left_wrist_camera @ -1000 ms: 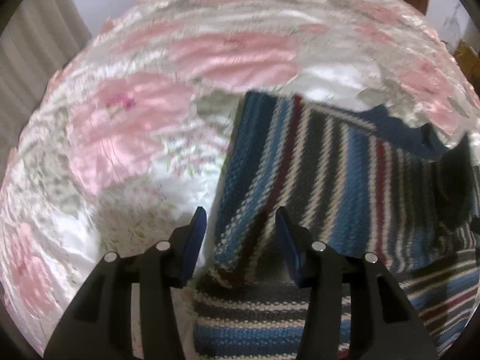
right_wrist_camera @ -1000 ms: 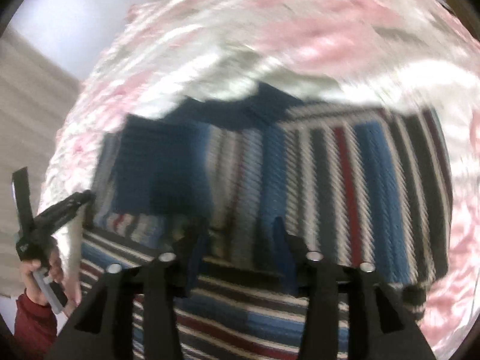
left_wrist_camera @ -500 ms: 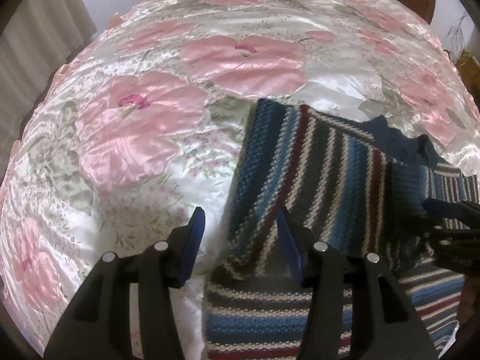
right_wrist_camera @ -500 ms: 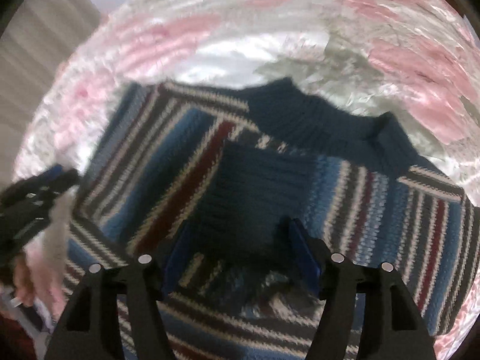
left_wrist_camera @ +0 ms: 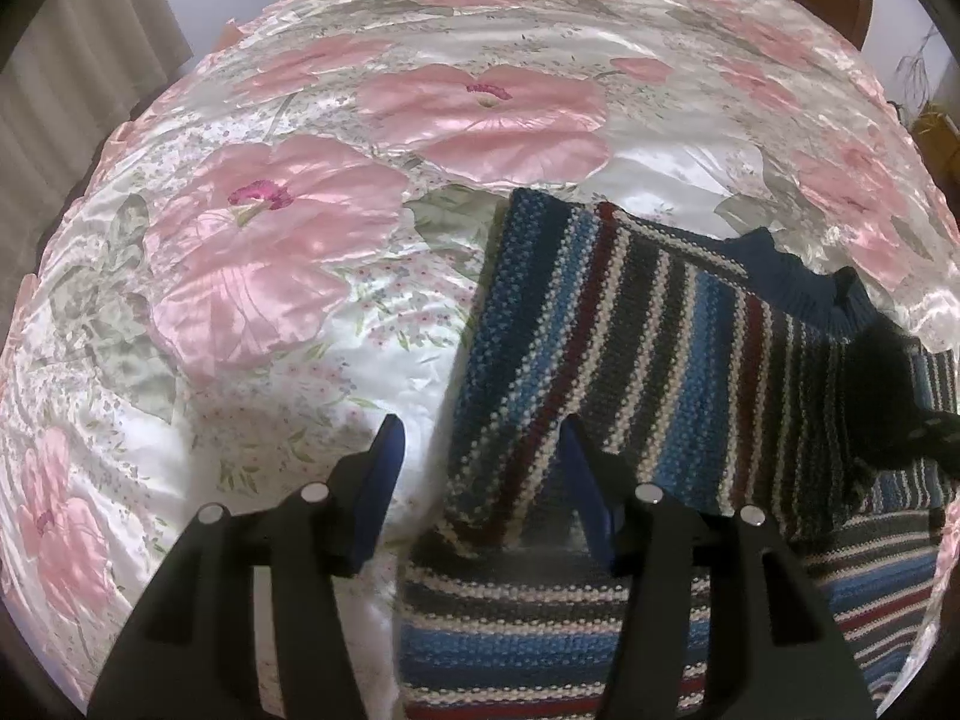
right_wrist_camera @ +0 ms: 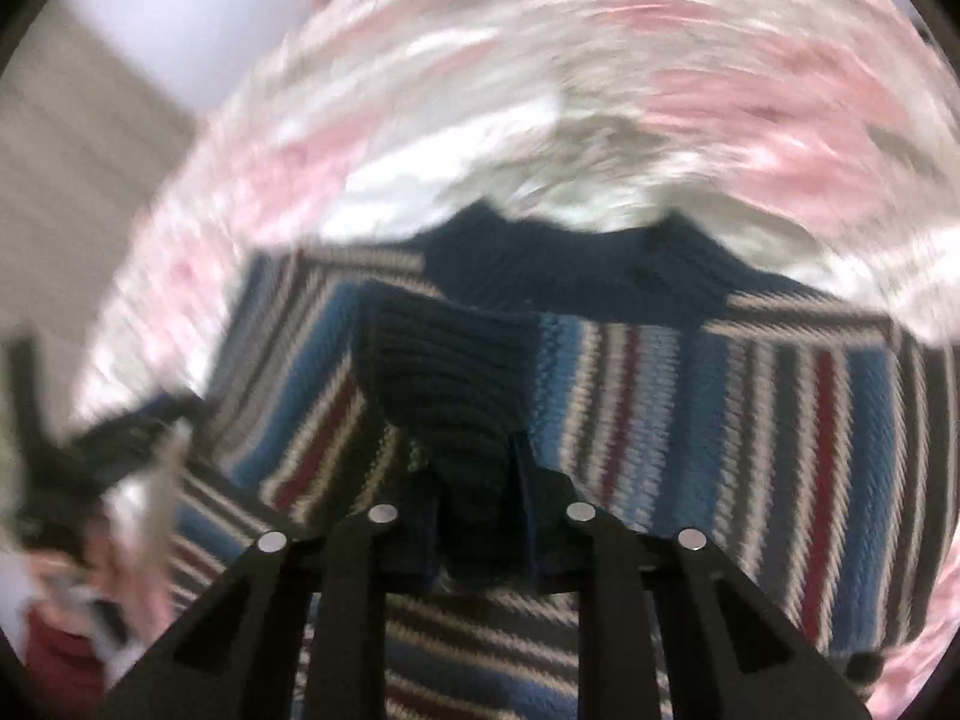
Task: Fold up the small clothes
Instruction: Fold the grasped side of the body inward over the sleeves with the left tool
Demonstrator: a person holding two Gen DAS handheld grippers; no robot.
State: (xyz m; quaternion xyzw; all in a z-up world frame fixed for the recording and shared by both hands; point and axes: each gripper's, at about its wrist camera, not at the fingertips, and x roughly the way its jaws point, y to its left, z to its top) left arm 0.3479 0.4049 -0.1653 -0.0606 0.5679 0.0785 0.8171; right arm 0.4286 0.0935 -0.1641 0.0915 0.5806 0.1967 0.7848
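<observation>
Closing since before, right claw (right_wrist_camera: pixel 474 516) now pinches sweater's navy cuff (right_wrist_camera: pixel 450 372); left claw (left_wrist_camera: pixel 480 468) gapes empty.

Striped sweater (left_wrist_camera: pixel 630 354), floral bedspread (left_wrist_camera: pixel 270 240), jaws apart

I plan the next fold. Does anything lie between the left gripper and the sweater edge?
Nothing visible does. The open left gripper hangs right over the striped sweater's left edge, with only the floral bedspread beside it.
</observation>
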